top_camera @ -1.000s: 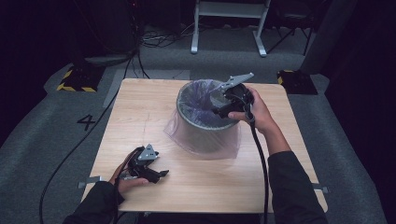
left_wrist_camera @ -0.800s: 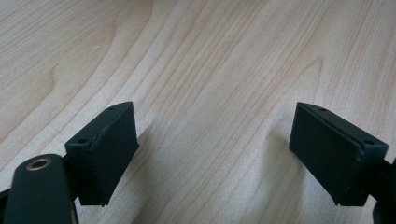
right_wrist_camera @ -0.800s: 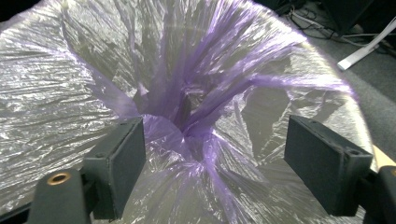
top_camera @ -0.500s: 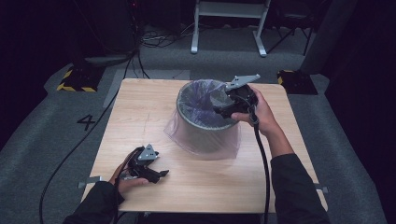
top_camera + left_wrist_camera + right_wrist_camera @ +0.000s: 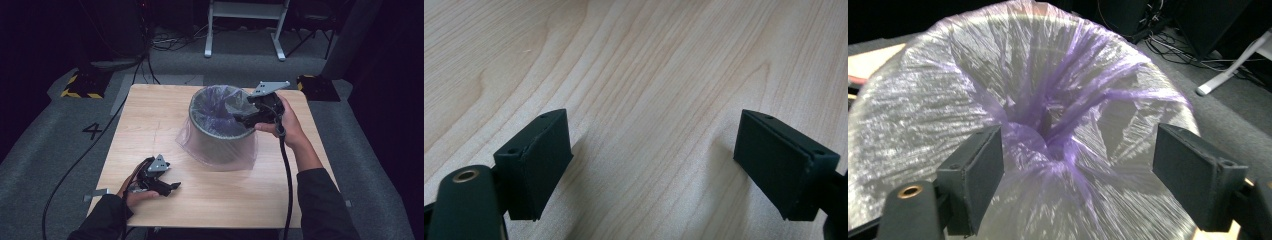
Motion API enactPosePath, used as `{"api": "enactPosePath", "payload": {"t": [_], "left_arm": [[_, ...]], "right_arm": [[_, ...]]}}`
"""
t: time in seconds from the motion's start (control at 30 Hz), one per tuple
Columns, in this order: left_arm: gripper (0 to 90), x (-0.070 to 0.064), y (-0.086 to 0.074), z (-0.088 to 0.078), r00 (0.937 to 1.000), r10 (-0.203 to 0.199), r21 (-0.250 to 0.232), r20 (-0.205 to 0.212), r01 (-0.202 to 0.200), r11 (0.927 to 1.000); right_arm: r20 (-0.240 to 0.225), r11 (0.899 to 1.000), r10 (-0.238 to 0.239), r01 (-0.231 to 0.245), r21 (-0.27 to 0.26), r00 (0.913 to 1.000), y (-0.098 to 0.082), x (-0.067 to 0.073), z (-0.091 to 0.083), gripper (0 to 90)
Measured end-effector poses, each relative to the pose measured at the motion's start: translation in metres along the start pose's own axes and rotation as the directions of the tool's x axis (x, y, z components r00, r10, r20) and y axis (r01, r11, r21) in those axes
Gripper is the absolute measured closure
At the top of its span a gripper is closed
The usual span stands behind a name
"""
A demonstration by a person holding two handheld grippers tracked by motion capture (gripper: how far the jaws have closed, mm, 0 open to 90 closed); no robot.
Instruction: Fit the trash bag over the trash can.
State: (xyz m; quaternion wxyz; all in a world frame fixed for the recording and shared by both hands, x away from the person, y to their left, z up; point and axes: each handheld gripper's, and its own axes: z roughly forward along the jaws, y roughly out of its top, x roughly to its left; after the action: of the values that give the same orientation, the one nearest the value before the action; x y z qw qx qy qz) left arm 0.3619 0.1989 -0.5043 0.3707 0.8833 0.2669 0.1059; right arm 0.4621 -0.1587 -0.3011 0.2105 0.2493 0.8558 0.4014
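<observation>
So right now I've got the bin (image 5: 220, 132) sitting a bit past the middle of the table (image 5: 150, 125), toward 12 o'clock and slightly over to the 3 o'clock side. It's lined with a thin purple plastic bag (image 5: 220, 102), and the bag's edge is folded over the rim and hangs down the outside, pooling on the wood at the bin's base.

My right gripper (image 5: 239, 119) is held over the bin's rim on its 3 o'clock side, pointing toward 9 o'clock across the opening. In the right gripper view its fingers (image 5: 975, 180) are wide apart, and the crinkled bag (image 5: 1048, 125) funnels down between them into the bin. The plastic sits in the gap, but the pads aren't pressing on it as far as I can see, so nothing is gripped.

My left gripper (image 5: 172, 187) rests down at the table's 7 o'clock corner, well apart from the bin. Its fingers (image 5: 536, 165) are spread wide too, with just bare wood grain (image 5: 649, 100) between them, low against the tabletop.
</observation>
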Motion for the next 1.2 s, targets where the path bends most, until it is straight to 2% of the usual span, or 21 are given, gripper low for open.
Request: {"api": "enactPosePath", "payload": {"t": [0.6, 1.2], "left_arm": [[14.8, 0.0, 0.0, 0.0, 1.0, 0.0, 0.0, 0.0, 0.0, 1.0], [14.8, 0.0, 0.0, 0.0, 1.0, 0.0, 0.0, 0.0, 0.0, 1.0]], "right_arm": [[0.005, 0.999, -0.032, 0.032, -0.019, 0.9995, -0.009, 0.006, -0.02, 20.0], [0.017, 0.997, -0.073, 0.073, -0.006, 0.9972, -0.024, 0.014, -0.034, 19.5]]}}
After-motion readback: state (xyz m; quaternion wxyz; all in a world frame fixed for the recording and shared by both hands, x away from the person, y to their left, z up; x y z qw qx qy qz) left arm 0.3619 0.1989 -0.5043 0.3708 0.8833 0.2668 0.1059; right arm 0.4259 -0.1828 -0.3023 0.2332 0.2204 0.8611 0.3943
